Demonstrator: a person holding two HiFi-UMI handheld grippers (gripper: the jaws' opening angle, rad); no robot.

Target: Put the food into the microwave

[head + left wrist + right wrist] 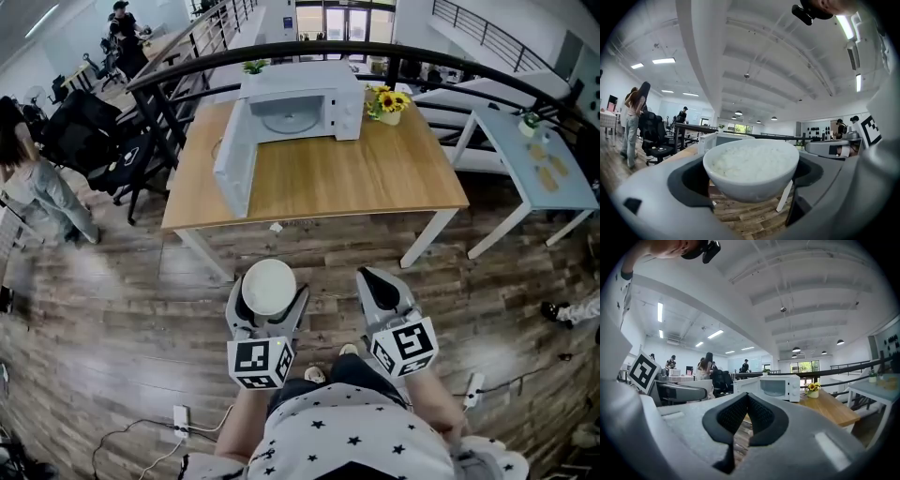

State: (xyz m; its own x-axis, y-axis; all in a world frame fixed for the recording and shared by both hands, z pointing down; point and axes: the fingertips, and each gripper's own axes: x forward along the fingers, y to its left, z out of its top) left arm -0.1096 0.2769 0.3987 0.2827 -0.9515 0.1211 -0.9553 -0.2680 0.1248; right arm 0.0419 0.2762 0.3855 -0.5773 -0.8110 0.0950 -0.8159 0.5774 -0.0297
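White ceramic bowl [268, 286] of rice, cradled between the left gripper [269, 302] fingers [651, 197] over the floor, well short of the open microwave [300, 108] on the tabletop [375, 178]; right gripper [384, 281] fingers [736, 416] clenched, empty. Judged rigid, slippery, weighty, breakable; best held at the wall below the rim, kept level.

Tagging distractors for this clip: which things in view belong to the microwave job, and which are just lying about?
Job:
- bowl of rice, held in the left gripper
- microwave, door open
- wooden table

Lying about:
- sunflower pot
- blue side table
- office chairs
- floor power strip
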